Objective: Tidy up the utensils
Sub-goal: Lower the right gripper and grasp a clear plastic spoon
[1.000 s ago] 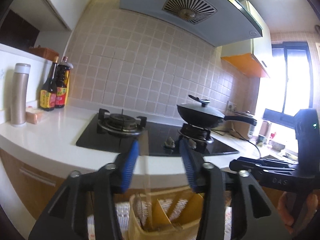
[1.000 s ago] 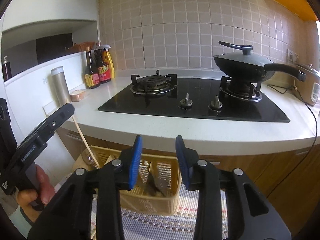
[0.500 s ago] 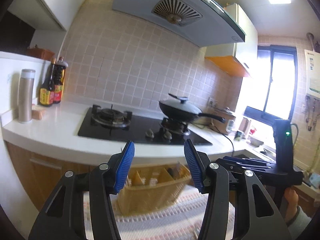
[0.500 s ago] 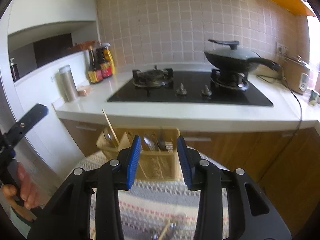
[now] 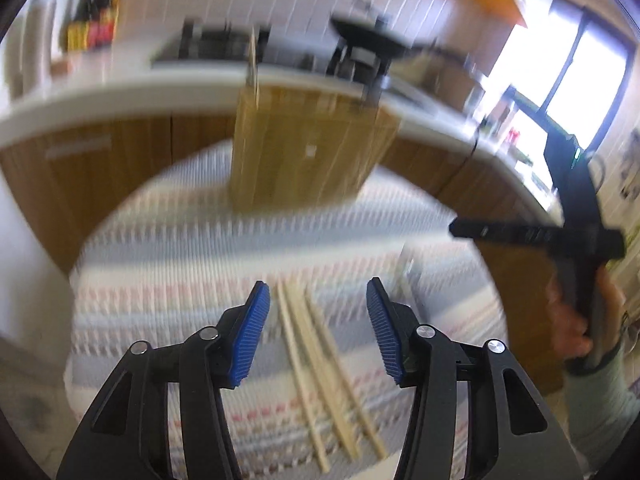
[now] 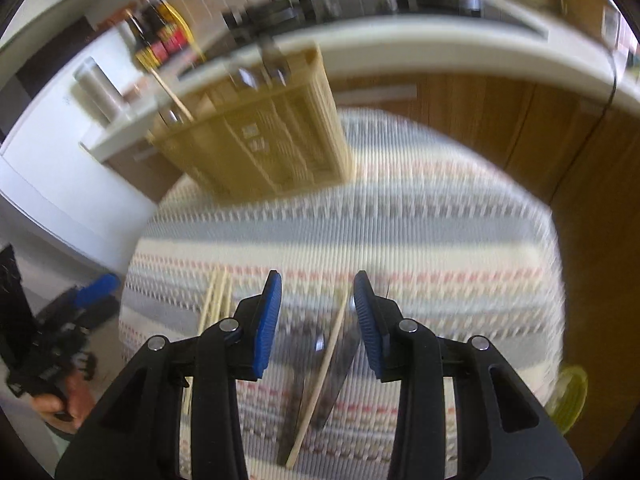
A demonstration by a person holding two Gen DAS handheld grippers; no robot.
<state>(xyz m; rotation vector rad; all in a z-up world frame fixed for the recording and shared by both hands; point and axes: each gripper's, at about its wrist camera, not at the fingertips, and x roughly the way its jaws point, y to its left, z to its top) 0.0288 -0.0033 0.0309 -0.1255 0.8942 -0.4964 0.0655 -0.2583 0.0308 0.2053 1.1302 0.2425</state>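
Observation:
Both views are motion-blurred. A yellow utensil caddy (image 5: pixel 304 156) stands at the far edge of a striped cloth (image 5: pixel 240 248); it also shows in the right wrist view (image 6: pixel 256 140), with a wooden chopstick (image 6: pixel 170 90) and metal utensils standing in it. My left gripper (image 5: pixel 318 328) is open and empty above several wooden chopsticks (image 5: pixel 316 364) lying on the cloth. My right gripper (image 6: pixel 318 320) is open and empty above one chopstick (image 6: pixel 320 376) lying across dark metal utensils (image 6: pixel 332 372). More chopsticks (image 6: pixel 216 300) lie to its left.
A white kitchen counter (image 5: pixel 120 92) with a black gas stove (image 5: pixel 216 40), a wok (image 5: pixel 372 36) and sauce bottles (image 5: pixel 96 20) runs behind the caddy, over wooden cabinets (image 6: pixel 500 120). A yellow-green object (image 6: pixel 568 396) sits at the cloth's right edge. A steel flask (image 6: pixel 96 88) stands at the counter's left end.
Both grippers have tilted down from the counter toward the cloth, so the loose chopsticks and utensils now lie under them. The caddy sits farther off. Both stay open and empty.

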